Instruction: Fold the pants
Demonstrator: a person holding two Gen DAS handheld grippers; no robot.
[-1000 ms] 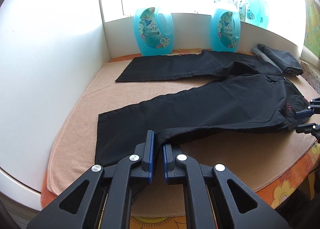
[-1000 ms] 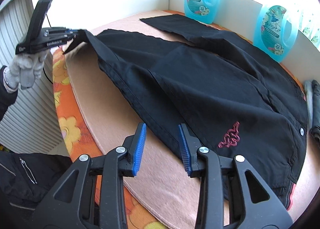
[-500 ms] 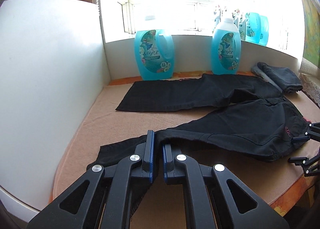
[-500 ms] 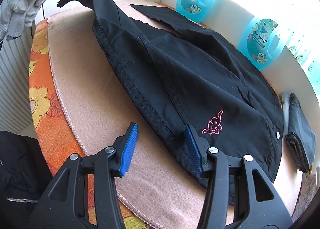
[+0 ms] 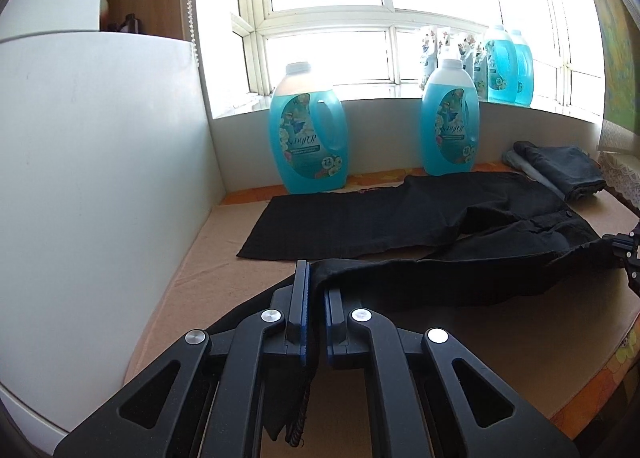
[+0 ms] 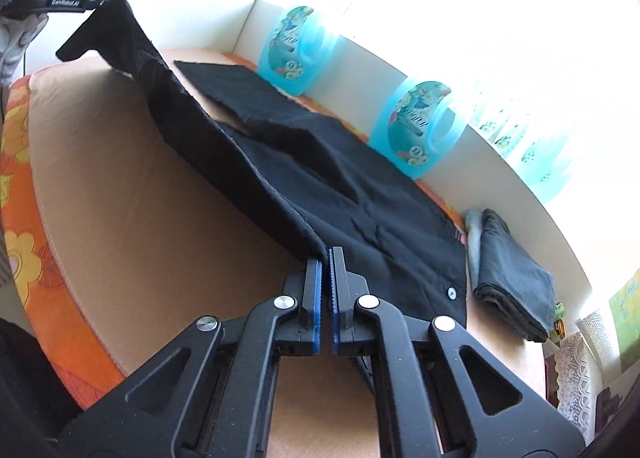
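Ideally, with the left gripper (image 5: 316,290) pinching the near leg's hem and the right gripper (image 6: 325,258) pinching the waistband, the black pants (image 6: 360,194) travel level and taut onto the far leg.

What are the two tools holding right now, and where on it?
Both hold the black pants: the left tool is shut on the near leg's hem end, the right tool on the near edge at the waist end.

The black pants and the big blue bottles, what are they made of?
The black pants look like woven cloth, maybe cotton: matte, with creases and stitched seams, sagging between the two grippers. The blue bottles look like clear, shiny plastic: window light glows through the blue liquid, and each has a moulded handle.
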